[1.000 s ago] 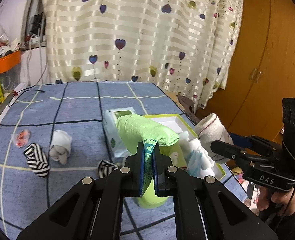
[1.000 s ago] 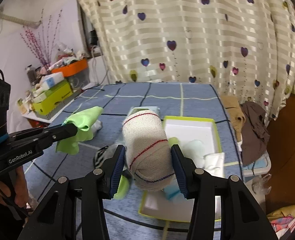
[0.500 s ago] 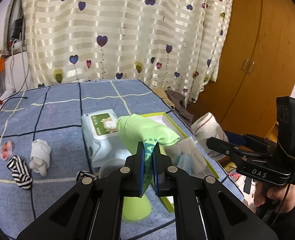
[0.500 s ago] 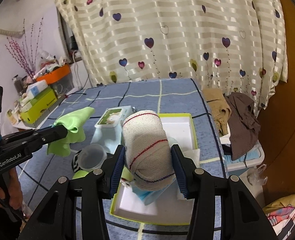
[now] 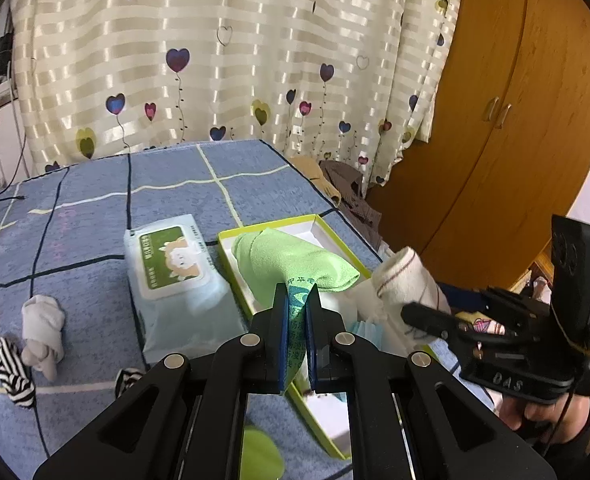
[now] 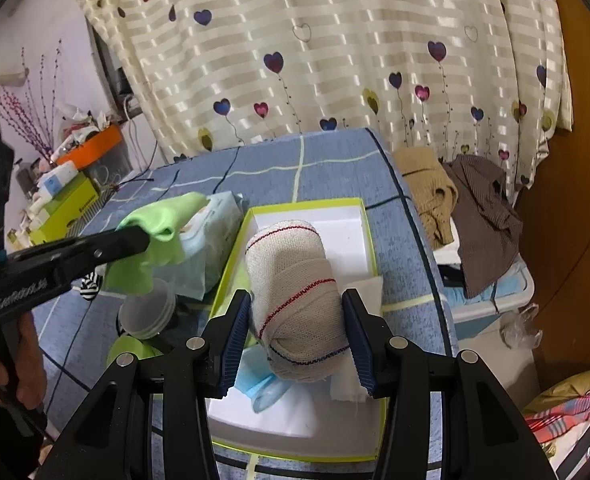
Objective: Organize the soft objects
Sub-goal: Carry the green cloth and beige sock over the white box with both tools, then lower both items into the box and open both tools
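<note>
One green cloth [image 5: 291, 260], one bandage roll [image 6: 295, 292], one wipes pack [image 5: 171, 268], one tray [image 6: 369, 236], perhaps two striped socks [image 5: 9, 372].

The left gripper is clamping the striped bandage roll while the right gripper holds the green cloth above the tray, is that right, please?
Not quite: the items are swapped. The left wrist view shows the left gripper pinching the green cloth, and the right wrist view shows the right gripper clamping the striped bandage roll above the tray.
</note>
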Available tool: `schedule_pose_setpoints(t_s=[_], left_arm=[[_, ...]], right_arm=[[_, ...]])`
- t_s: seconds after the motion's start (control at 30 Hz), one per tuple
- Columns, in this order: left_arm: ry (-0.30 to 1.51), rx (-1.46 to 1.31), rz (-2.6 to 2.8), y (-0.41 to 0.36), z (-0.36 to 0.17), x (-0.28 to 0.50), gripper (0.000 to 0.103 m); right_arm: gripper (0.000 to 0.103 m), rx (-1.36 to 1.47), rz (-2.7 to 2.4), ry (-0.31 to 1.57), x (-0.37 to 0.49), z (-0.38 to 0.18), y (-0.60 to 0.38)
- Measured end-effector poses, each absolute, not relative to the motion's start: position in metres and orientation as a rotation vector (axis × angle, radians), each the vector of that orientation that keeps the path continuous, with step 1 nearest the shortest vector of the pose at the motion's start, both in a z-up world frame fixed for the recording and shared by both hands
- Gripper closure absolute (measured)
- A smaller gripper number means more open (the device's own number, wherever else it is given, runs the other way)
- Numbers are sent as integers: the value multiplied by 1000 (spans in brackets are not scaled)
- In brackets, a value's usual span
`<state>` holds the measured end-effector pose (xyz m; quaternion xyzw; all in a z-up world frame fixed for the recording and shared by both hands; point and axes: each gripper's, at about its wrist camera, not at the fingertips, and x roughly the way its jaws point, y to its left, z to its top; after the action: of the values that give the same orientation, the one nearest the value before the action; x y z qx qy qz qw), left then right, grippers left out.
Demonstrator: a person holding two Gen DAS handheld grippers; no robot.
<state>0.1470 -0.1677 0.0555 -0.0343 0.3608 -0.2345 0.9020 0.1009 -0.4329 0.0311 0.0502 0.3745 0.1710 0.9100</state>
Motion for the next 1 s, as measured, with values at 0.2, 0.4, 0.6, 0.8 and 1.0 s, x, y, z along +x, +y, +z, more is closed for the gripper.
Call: schedule_pose_setpoints(t_s=[0.2, 0.4, 0.6, 0.8, 1.0], left_arm=[[771, -60, -492, -182, 50, 167, 96], [813, -60, -487, -193, 41, 191, 96], [872, -70, -459, -197, 29, 216, 96], [920, -71, -437, -204, 22, 238, 96], [954, -72, -442, -215, 15, 256, 96]], right_arm=[[57, 128, 336, 786, 117, 22, -442], [57, 121, 330, 790, 149, 19, -443], [57, 103, 327, 836, 187, 3, -439], [57, 92, 337, 863, 216, -9, -436], [56, 82, 357, 887, 234, -19, -431]])
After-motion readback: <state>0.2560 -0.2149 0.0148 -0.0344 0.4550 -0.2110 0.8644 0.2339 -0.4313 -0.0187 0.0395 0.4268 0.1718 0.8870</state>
